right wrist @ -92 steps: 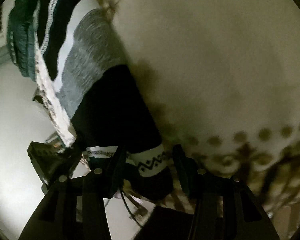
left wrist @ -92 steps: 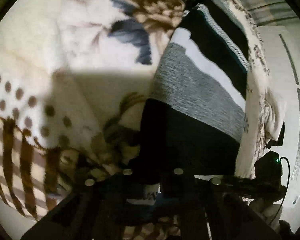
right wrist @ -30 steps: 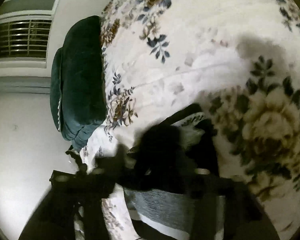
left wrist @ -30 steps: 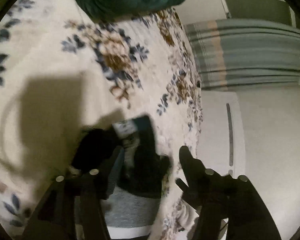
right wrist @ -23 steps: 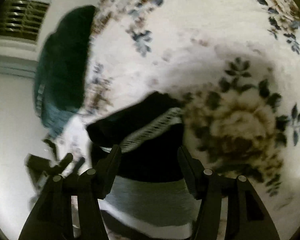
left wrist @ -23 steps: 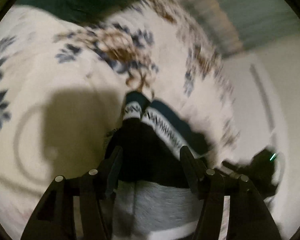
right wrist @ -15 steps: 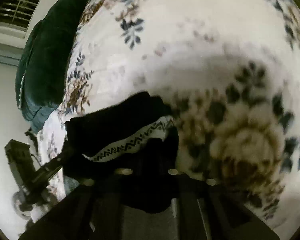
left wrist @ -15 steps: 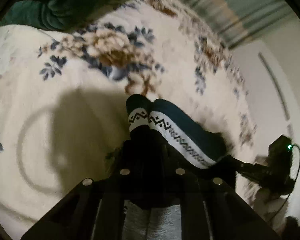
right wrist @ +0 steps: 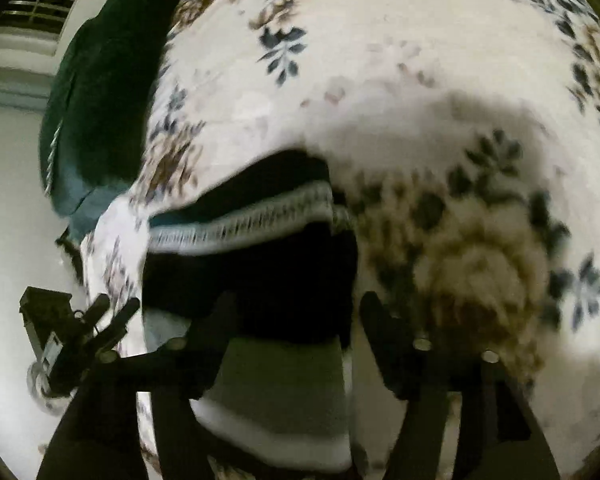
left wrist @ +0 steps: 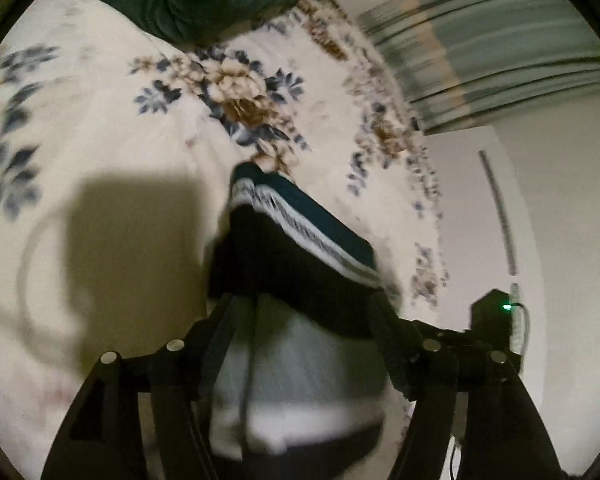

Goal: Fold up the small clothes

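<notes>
both grippers, left (left wrist: pixel 304 312) and right (right wrist: pixel 294 312), gape above the folded sock (right wrist: pixel 260 264) on the floral blanket (right wrist: pixel 400 80)

I see the socks (left wrist: pixel 296 264) lying folded over on the bed (left wrist: pixel 120 128), with the black top layer doubled back on a grey and white part. The cuffs, teal with a white zigzag band, point away from me. In the right view the socks (right wrist: pixel 256 264) look motion-blurred.
</notes>
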Demonstrator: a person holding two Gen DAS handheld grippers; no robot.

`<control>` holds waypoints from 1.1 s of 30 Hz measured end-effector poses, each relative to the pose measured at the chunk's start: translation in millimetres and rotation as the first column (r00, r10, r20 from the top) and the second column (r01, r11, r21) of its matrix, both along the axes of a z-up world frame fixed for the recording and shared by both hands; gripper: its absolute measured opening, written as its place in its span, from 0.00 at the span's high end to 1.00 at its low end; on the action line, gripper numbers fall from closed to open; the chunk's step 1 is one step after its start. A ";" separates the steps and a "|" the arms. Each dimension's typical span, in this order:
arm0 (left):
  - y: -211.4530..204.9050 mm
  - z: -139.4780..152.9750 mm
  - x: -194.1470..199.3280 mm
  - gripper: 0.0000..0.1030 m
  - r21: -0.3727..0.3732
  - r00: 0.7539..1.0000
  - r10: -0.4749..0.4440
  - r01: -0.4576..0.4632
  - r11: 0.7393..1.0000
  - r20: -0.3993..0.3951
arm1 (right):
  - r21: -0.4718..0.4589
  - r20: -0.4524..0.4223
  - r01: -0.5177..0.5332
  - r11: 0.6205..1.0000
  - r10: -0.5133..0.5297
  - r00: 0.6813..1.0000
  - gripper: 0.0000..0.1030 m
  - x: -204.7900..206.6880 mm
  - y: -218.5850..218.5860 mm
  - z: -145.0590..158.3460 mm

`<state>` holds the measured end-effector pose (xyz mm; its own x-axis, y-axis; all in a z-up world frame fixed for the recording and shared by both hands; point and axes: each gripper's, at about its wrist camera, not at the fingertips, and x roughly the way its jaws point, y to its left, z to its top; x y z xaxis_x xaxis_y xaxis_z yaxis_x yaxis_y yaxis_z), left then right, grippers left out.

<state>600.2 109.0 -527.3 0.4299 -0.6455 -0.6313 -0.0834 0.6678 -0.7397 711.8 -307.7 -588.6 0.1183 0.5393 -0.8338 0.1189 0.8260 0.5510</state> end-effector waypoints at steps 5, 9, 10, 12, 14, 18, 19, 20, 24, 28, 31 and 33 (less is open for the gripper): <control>-1.8 8.9 -109.5 0.34 -0.007 0.992 0.125 -0.125 0.992 -0.028 | 0.094 -0.082 -0.043 0.995 0.051 0.995 0.06 -51.5 -26.9 -3.9; -25.1 -20.0 -174.5 0.34 -0.085 0.967 0.208 -0.222 0.971 -0.144 | 0.128 -0.128 -0.085 0.988 0.101 0.987 0.00 -66.7 -42.6 -21.6; -32.7 -30.3 -183.4 0.34 -0.106 0.959 0.224 -0.245 0.964 -0.175 | 0.134 -0.129 -0.098 0.986 0.116 0.985 0.00 -64.1 -43.4 -26.0; -49.4 -52.7 -191.4 0.34 -0.158 0.944 0.258 -0.292 0.943 -0.208 | 0.152 -0.122 -0.130 0.980 0.149 0.981 0.00 -51.1 -42.1 -36.2; -62.2 -69.3 -186.4 0.34 -0.213 0.935 0.281 -0.326 0.921 -0.214 | 0.176 -0.118 -0.150 0.973 0.172 0.978 0.00 -31.7 -37.7 -47.6; -80.0 -92.3 -158.0 0.34 -0.275 0.922 0.345 -0.383 0.882 -0.179 | 0.247 -0.102 -0.203 0.947 0.234 0.967 0.00 14.5 -13.9 -73.8; -81.3 -96.4 -153.2 0.34 -0.265 0.914 0.362 -0.401 0.877 -0.185 | 0.271 -0.101 -0.219 0.937 0.254 0.962 0.00 23.6 -6.1 -80.4; -81.5 -102.7 -147.6 0.34 -0.278 0.903 0.384 -0.425 0.861 -0.192 | 0.288 -0.100 -0.233 0.929 0.271 0.957 0.00 32.2 1.5 -86.2; -78.9 -109.2 -140.0 0.34 -0.298 0.855 0.467 -0.517 0.802 -0.227 | 0.315 -0.092 -0.277 0.908 0.320 0.943 0.00 52.4 34.8 -101.9; -73.9 -100.0 -141.1 0.60 -0.269 0.840 0.494 -0.541 0.797 -0.227 | 0.362 -0.049 -0.217 0.907 0.251 0.967 0.33 57.3 42.5 -101.2; -62.5 -91.8 -139.4 0.69 -0.281 0.854 0.472 -0.519 0.807 -0.218 | 0.351 -0.037 -0.168 0.921 0.193 0.980 0.83 46.2 41.8 -98.2; -53.5 -82.3 -133.2 0.71 -0.253 0.878 0.437 -0.476 0.842 -0.197 | 0.349 -0.010 -0.148 0.925 0.162 0.987 0.86 31.7 36.0 -86.7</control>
<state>467.0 55.5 -609.7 0.6496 -0.5554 -0.5192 -0.4320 0.2923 -0.8532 743.5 -271.6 -675.3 -0.0183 0.8038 -0.5946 0.0310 0.5949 0.8032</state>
